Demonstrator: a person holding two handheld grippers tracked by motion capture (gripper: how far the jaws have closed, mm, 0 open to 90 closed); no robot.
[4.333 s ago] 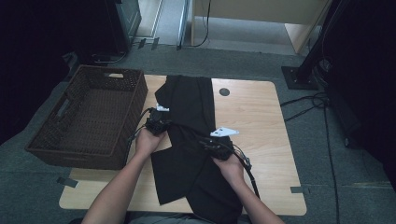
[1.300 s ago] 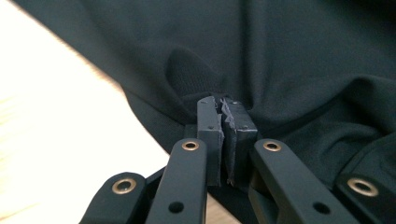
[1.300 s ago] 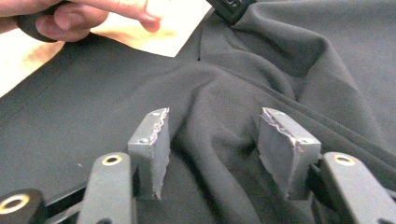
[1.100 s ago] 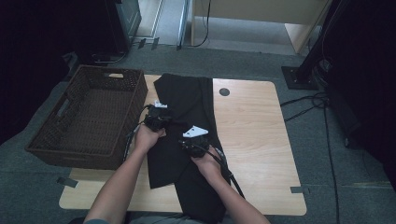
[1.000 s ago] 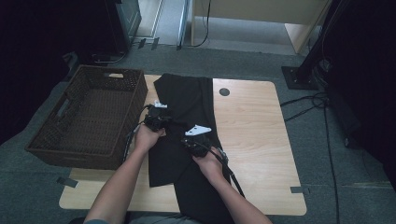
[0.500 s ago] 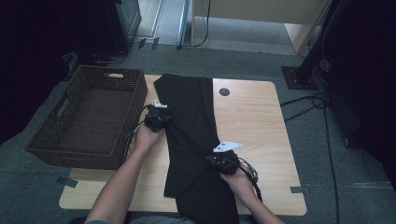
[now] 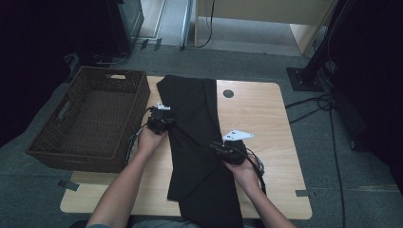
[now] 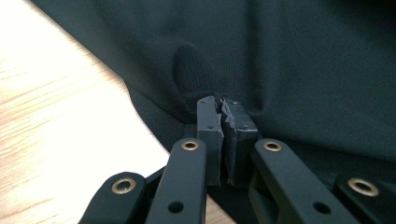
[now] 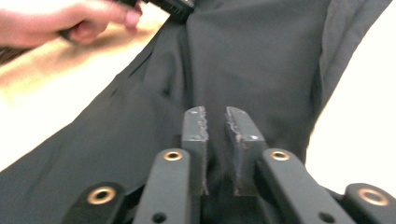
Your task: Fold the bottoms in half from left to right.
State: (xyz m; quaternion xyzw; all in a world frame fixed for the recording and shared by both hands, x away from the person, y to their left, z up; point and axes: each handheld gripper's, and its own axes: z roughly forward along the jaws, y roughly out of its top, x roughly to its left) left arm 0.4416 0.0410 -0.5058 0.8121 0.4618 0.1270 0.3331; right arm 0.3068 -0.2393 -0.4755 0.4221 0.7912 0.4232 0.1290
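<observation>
Dim surroundings ring the evenly lit table point(image 7: 256, 114). Beside the dark garment point(image 9: 261, 56), its wood glares white. The hand point(image 9: 60, 21) above is blurred.

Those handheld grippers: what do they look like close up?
Each is black. The left gripper has two flat dark-grey pads with chipped tips on black link arms with brass-ringed rivets. The right gripper carries a pale grey three-cornered plate and trails a black cable. Forearms are bare, sleeveless.
</observation>
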